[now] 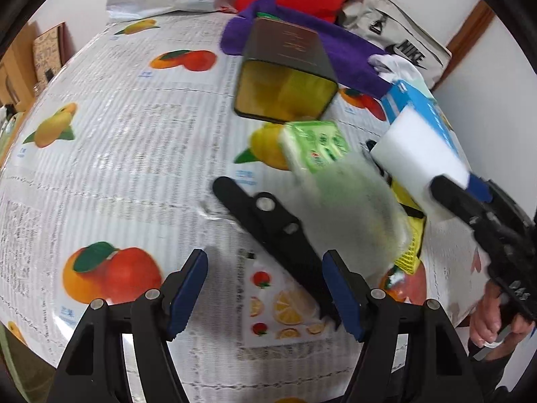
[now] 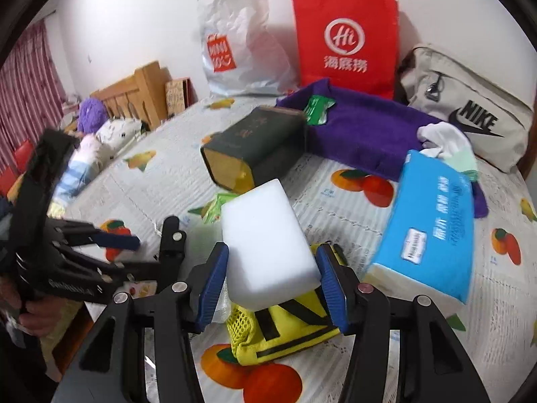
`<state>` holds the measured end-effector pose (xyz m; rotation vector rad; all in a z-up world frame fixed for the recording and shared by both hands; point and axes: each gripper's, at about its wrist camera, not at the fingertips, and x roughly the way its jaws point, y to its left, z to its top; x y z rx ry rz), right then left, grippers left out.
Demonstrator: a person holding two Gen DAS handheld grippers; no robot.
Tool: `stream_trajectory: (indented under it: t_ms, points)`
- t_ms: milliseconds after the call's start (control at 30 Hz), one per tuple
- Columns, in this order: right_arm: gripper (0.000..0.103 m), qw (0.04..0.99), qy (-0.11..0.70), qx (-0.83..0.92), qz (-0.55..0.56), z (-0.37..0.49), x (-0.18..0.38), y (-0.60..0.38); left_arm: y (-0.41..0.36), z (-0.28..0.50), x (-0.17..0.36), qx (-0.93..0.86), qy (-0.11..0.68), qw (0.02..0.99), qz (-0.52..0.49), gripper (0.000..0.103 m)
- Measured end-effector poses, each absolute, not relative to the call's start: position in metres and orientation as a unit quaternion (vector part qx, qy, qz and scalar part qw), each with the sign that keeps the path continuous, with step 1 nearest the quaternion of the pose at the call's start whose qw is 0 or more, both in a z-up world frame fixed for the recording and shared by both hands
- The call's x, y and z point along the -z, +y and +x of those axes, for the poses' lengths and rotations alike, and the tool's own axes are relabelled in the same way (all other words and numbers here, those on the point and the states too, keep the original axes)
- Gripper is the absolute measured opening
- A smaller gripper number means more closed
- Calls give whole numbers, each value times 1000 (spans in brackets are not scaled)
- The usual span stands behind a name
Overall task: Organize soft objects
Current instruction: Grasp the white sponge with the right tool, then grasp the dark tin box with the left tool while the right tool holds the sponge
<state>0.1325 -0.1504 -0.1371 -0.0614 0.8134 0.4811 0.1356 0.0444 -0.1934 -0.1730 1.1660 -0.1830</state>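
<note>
My right gripper (image 2: 272, 278) is shut on a white sponge block (image 2: 268, 241) and holds it above a yellow mesh bag (image 2: 285, 332); the block also shows in the left wrist view (image 1: 419, 154). My left gripper (image 1: 265, 288) is open and empty above the fruit-print tablecloth (image 1: 117, 168). A green tissue pack (image 1: 315, 147) with a blurred pale streak below it hangs in front of it. A dark open tin (image 2: 258, 141) lies on its side. A blue tissue pack (image 2: 433, 228) lies to the right.
A purple towel (image 2: 362, 134) with a green packet (image 2: 317, 109) and a white cloth (image 2: 443, 137) lies behind the tin. A red bag (image 2: 345, 40), a white plastic bag (image 2: 235, 40) and a Nike bag (image 2: 470, 114) stand along the wall.
</note>
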Motion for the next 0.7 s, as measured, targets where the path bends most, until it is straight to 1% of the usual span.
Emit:
stream_trajectory:
  t_ms: [67, 133, 233, 267, 300, 333, 367, 400, 433, 467, 567, 700]
  points:
    - [54, 895, 384, -226, -28, 127, 130, -157, 31, 138, 195, 80, 546, 831, -62, 76]
    - [54, 900, 376, -217, -28, 120, 124, -163, 21, 140, 198, 66, 540, 838, -32, 78]
    - [54, 906, 368, -209, -12, 106, 118, -177, 12, 145, 200, 39, 525, 850, 4, 78]
    - [54, 907, 368, -205, -9, 101, 116, -181, 12, 146, 201, 39, 518, 855, 8, 76]
    - [54, 908, 367, -201, -7, 98, 116, -184, 11, 146, 201, 37, 509, 860, 14, 71]
    - [54, 910, 365, -196, -4, 94, 115, -189, 10, 146, 199, 39, 498, 866, 23, 59]
    - [54, 912, 365, -189, 0, 90, 114, -194, 12, 146, 198, 45, 493, 869, 28, 51]
    - [54, 913, 364, -184, 5, 87, 114, -198, 13, 147, 197, 55, 488, 870, 27, 48]
    - [54, 914, 364, -180, 11, 84, 114, -202, 15, 149, 195, 62, 485, 872, 24, 40]
    - [54, 915, 363, -177, 16, 83, 114, -206, 16, 151, 194, 71, 481, 874, 20, 34]
    - [54, 916, 362, -173, 31, 81, 113, -213, 23, 153, 188, 91, 473, 876, 6, 27]
    - [54, 916, 360, -175, 42, 79, 113, -218, 26, 145, 179, 101, 461, 882, 1, 27]
